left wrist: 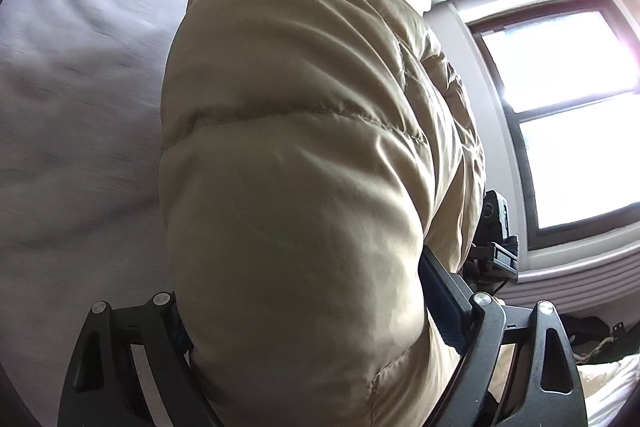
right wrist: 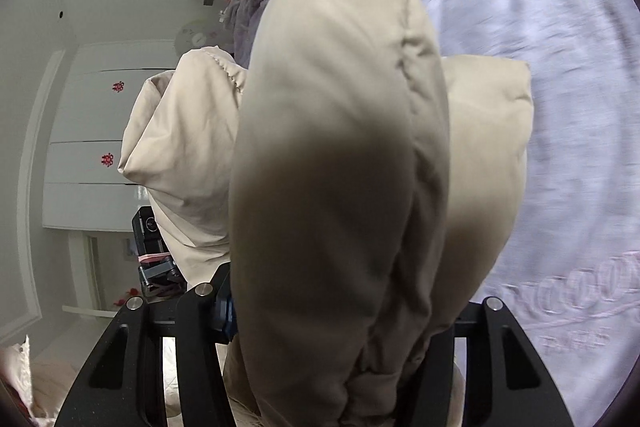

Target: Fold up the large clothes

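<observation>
I have both tongs, left (left wrist: 304, 331) and right (right wrist: 332, 307), clamped on a puffy tan coat (left wrist: 304, 147) lifted above the bed (left wrist: 80, 87); its slick padding may slip free.

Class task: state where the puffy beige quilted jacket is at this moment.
The puffy beige quilted jacket fills the middle of both wrist views, bunched between the fingers of the left gripper and right gripper, above the pale lilac bedsheet.

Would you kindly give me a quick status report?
Left gripper and right gripper both clamped on the beige puffer jacket. Jacket raised over the bed. Nothing obstructing.
</observation>
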{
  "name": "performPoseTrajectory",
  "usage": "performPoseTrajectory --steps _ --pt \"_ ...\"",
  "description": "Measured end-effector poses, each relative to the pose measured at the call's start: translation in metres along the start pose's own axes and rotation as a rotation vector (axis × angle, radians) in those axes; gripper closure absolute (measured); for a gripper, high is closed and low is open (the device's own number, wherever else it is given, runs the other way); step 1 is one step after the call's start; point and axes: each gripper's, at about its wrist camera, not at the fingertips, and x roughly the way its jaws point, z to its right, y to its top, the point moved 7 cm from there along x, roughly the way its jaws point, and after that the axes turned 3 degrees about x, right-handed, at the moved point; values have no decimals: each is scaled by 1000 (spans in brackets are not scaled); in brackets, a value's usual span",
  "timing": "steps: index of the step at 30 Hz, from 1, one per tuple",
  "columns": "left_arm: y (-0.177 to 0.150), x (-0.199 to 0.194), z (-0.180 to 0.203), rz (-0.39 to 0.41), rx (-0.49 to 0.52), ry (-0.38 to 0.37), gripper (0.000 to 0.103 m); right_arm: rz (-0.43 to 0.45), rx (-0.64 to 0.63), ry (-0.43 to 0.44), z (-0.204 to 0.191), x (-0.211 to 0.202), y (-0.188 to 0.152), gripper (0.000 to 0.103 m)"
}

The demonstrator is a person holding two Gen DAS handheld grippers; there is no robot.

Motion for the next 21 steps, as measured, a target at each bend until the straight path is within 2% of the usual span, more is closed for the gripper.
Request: performPoseTrajectory --steps 5,8,10,12,15,18,19,21 --pt "2 -38 -60 -14 -29 60 13 -31 19 3 -5 79 -12 45" --pt "-2 -43 -109 -37 -86 111 13 -53 55 -58 9 120 -16 44" --pt "-8 -37 -130 -59 -116 139 12 -41 78 -129 19 131 -20 40" --pt "-12 -33 -140 -58 -127 143 9 -26 83 -178 20 127 -25 36" --pt "-13 -34 -140 -41 -116 142 7 26 38 -333 18 100 -30 34" --pt "-17 -41 -159 -33 -118 155 4 172 -39 -488 0 59 -36 35" --pt "-17 -39 -159 -32 -120 162 4 216 -57 -493 -10 50 -43 35" --pt "-21 -45 -160 -29 -116 170 4 263 -69 -433 -30 43 -56 40"
